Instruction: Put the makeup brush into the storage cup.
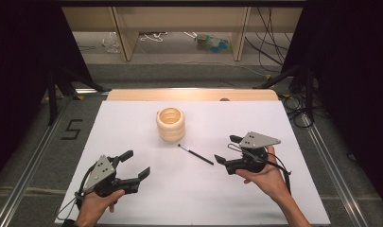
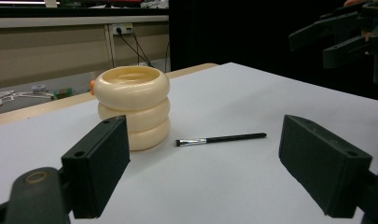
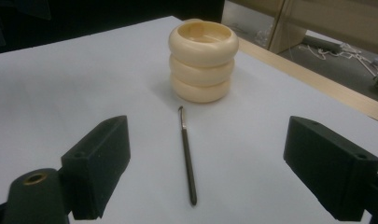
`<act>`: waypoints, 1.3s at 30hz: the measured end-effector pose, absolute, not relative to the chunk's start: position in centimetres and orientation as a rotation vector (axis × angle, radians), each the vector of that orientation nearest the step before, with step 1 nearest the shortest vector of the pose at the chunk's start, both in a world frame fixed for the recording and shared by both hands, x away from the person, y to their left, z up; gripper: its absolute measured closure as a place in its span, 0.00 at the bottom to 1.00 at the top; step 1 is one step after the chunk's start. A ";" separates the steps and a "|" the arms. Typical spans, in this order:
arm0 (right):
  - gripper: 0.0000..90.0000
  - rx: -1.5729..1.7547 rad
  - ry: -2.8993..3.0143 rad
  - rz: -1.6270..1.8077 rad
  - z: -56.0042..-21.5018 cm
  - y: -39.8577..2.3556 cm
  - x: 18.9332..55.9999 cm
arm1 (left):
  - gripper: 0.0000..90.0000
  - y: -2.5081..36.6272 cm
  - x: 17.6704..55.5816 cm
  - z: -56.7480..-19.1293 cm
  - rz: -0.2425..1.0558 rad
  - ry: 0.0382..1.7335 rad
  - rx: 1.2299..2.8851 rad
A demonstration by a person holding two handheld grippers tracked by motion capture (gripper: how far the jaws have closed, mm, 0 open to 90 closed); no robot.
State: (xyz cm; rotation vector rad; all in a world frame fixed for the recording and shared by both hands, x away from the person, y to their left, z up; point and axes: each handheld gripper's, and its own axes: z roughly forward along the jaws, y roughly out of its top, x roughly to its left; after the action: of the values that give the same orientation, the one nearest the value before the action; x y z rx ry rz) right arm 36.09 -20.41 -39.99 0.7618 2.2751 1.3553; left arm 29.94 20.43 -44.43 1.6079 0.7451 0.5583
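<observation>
1. A white-topped counter (image 1: 146, 198) is seen from above, with a person's two hands entering from the six o'clock edge, each holding a black two-jaw gripper.
2. A cream-coloured holder shaped like three stacked rings (image 1: 170, 124), open at the top, stands upright a little toward twelve o'clock from the counter's centre.
3. A thin black-handled brush with a silver ferrule (image 1: 195, 154) lies flat just beside the holder, at about its four o'clock; the bristle end is nearest the holder and not touching it.
4. The right gripper (image 1: 225, 149) is held at about three o'clock of the brush, its jaws spread wide and empty, pointed along the handle, which lies between them in the right gripper view.
5. The left gripper (image 1: 136, 163) is held at about eight o'clock of the brush, well apart from it, jaws likewise wide and empty.
6. The step in hand is judged to be the approach to the brush; nothing is lifted yet.
7. The next move would likely call for the right gripper to be lowered over the handle, closed across its thin shaft, and the brush tipped upright into the holder.
8. The counter is smooth and matt, with a pale wooden strip (image 1: 189, 94) along its far edge.
9. Beyond it, a grey floor with loose cables (image 1: 274, 52) and black curtains (image 1: 350, 71) at both sides are seen.
</observation>
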 end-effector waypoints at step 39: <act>0.24 0.722 2.507 1.112 -40.6 -15.9 39.3 | 0.18 20.4 29.9 -44.3 0.552 0.726 1.613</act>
State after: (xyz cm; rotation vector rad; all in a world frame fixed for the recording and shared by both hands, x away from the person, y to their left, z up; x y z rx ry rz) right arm 39.28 -15.87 -40.62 0.7216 2.5071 1.1115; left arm 29.87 20.38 -44.34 1.6134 0.7262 0.5522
